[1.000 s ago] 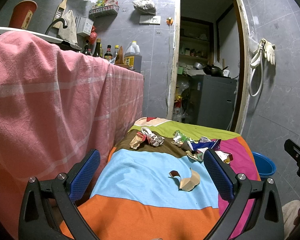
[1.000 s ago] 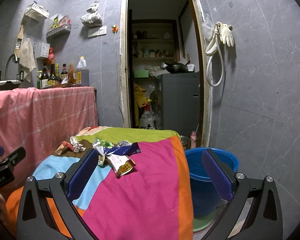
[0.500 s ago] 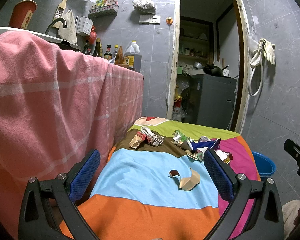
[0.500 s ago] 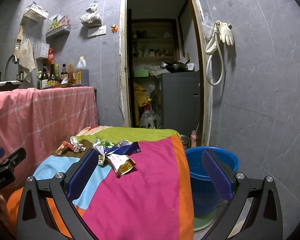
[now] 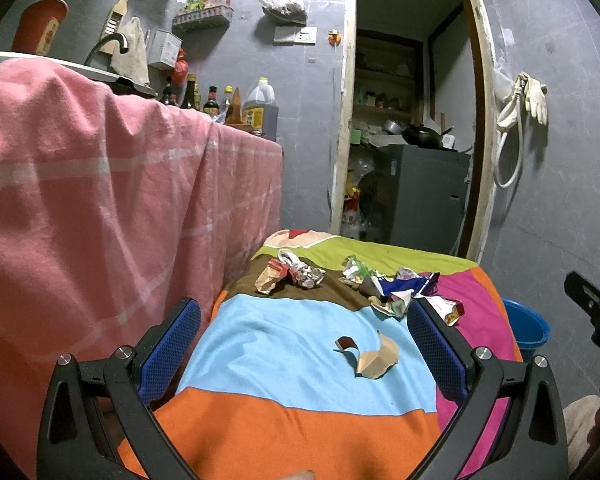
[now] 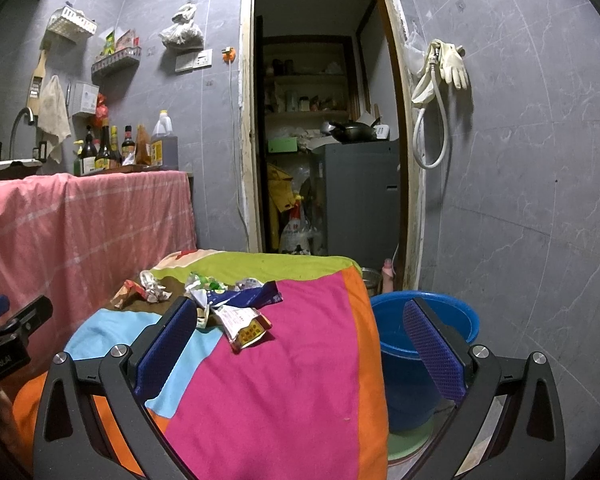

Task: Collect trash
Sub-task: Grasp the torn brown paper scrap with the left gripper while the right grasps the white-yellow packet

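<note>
Several pieces of trash lie on a table under a colourful striped cloth [image 5: 284, 360]. A torn tan paper scrap [image 5: 374, 358] lies on the light blue stripe, nearest my left gripper [image 5: 304, 340], which is open and empty above the near end. Crumpled wrappers [image 5: 296, 272] and a blue foil packet [image 5: 408, 284] lie further back. In the right wrist view, a white and yellow wrapper [image 6: 244, 326] lies just ahead of my right gripper [image 6: 300, 344], which is open and empty. A blue bucket [image 6: 424, 340] stands on the floor right of the table.
A counter draped in pink cloth [image 5: 100, 208] rises along the left, with bottles [image 5: 260, 108] on top. An open doorway [image 6: 324, 140] with a grey cabinet lies behind the table. A hose and gloves [image 6: 440, 80] hang on the right wall.
</note>
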A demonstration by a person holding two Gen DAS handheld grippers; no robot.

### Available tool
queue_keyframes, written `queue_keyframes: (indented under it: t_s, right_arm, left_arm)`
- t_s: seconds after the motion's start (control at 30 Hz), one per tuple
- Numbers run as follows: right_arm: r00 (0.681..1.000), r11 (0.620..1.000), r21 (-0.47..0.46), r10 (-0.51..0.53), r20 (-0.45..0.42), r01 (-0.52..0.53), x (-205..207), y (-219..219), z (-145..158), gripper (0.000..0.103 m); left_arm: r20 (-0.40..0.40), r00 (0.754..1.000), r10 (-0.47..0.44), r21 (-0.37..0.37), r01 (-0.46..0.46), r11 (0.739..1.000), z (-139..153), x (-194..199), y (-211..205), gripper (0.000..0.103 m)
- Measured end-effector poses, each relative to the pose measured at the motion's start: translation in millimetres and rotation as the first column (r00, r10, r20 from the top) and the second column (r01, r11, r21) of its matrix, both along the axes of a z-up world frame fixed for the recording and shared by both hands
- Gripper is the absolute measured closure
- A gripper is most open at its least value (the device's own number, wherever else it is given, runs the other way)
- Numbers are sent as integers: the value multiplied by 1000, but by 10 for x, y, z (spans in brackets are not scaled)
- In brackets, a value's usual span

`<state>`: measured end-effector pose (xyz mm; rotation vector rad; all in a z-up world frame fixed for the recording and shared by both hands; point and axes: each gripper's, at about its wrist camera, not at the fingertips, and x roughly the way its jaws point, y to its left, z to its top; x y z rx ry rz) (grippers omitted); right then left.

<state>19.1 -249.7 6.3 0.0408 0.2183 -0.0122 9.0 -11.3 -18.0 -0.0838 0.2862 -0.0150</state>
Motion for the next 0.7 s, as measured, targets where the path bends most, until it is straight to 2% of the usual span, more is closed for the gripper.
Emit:
queue_keyframes:
  t_s: [0.27,0.4,0.7]
  right_arm:
    - [998,997,-48,65,-2,-65,298,2,-93,0]
    - [993,992,-45,112,-38,-114,487,-34,-151,0]
    - [979,986,-49,153,-138,-161,846,-91,-268,0]
  left_arm:
    - [-126,987,-101,-51,95,994,-117,269,-6,2]
    - [-205,968,-147,-71,135,988,-165,431,-66,2]
    - [-295,936,-193,-91,173,981,-234,679,-114,3]
